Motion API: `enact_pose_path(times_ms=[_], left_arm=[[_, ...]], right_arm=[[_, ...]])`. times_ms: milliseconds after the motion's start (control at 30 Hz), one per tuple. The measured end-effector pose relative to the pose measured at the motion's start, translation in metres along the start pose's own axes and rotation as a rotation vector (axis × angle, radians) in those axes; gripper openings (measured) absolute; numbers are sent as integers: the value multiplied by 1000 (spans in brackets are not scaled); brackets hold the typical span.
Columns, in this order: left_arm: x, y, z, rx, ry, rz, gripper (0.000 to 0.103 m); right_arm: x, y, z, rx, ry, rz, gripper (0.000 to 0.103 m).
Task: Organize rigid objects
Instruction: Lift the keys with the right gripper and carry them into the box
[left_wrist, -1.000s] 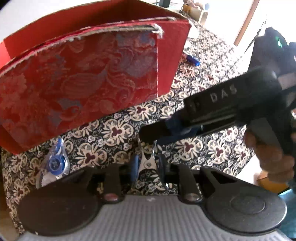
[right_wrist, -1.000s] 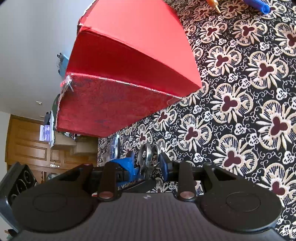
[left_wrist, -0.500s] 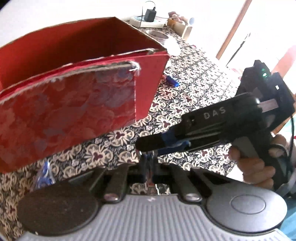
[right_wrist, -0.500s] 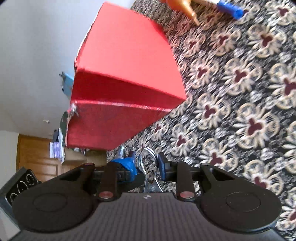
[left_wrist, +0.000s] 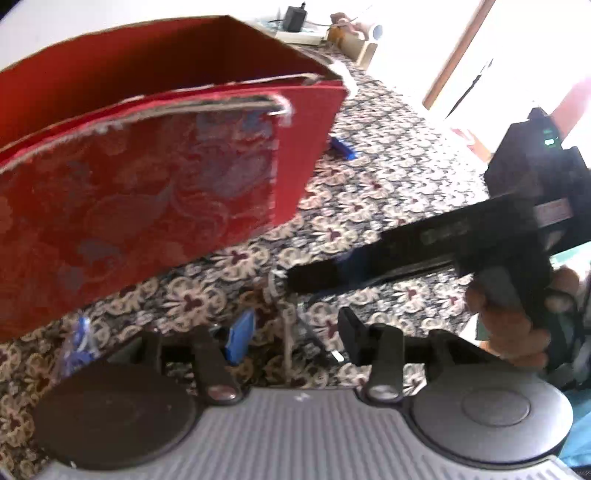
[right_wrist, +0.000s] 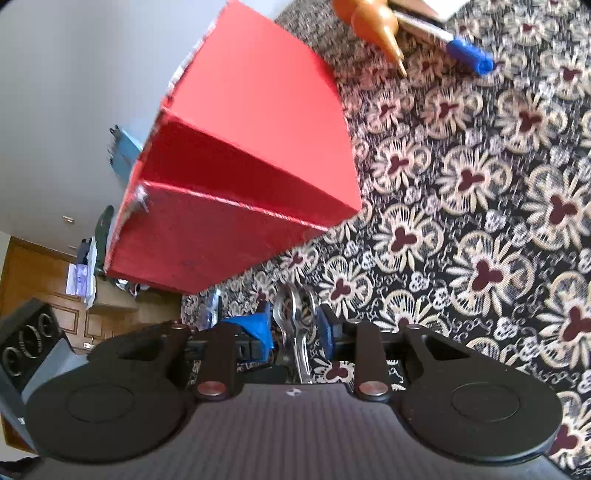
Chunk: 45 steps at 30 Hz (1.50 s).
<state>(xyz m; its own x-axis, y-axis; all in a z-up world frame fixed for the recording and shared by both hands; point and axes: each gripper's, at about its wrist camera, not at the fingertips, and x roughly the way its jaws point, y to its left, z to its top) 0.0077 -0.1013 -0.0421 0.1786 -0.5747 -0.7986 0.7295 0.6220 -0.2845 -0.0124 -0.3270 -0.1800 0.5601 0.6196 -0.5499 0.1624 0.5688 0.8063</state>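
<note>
Patterned surface (right_wrist: 480, 221): left claw (left_wrist: 291, 332) spreading, releasing metal clip (right_wrist: 295, 325) to right claw (right_wrist: 295, 325), which is pinching it; next, red box (right_wrist: 240, 166).

We see pale plain wall (right_wrist: 66, 92), brown panelled wooden door (right_wrist: 40, 280), black-and-cream floral tablecloth (right_wrist: 480, 221), bright daylight.

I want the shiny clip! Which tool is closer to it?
Right. The right tool pinches the metal clip, its jaws just eased a little; the left tool, jaws just opened, stands apart around it.
</note>
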Motion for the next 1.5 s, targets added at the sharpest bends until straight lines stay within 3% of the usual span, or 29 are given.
enact_pose_path(times_ms=[133, 233, 500, 600, 633, 667, 900, 1167, 1333, 1500], left_arm=[[13, -10, 3, 23, 30, 13, 46], [23, -10, 2, 20, 49, 38, 19], [8, 17, -1, -85, 9, 24, 15], [-1, 13, 2, -69, -17, 31, 15], [-5, 11, 3, -59, -24, 29, 13], [-9, 10, 5, -55, -31, 18, 4], [-30, -1, 24, -10, -88, -35, 5], [-75, -27, 59, 125, -253, -102, 4], [-95, -16, 90, 161, -344, -48, 4], [-96, 22, 118, 114, -355, 3, 4]], right_arm=[[3, 0, 0, 12, -5, 10, 12], [6, 8, 2, 7, -9, 10, 13], [18, 12, -1, 51, 16, 54, 13], [18, 14, -1, 48, 17, 67, 12], [17, 16, 0, 42, 12, 69, 11], [15, 18, 1, 37, 1, 72, 10], [-18, 41, 6, 5, -86, 87, 10], [-58, 99, 32, -160, -251, 136, 9], [-34, 140, 71, -290, -293, 120, 9], [13, 153, 114, -291, -246, 140, 8]])
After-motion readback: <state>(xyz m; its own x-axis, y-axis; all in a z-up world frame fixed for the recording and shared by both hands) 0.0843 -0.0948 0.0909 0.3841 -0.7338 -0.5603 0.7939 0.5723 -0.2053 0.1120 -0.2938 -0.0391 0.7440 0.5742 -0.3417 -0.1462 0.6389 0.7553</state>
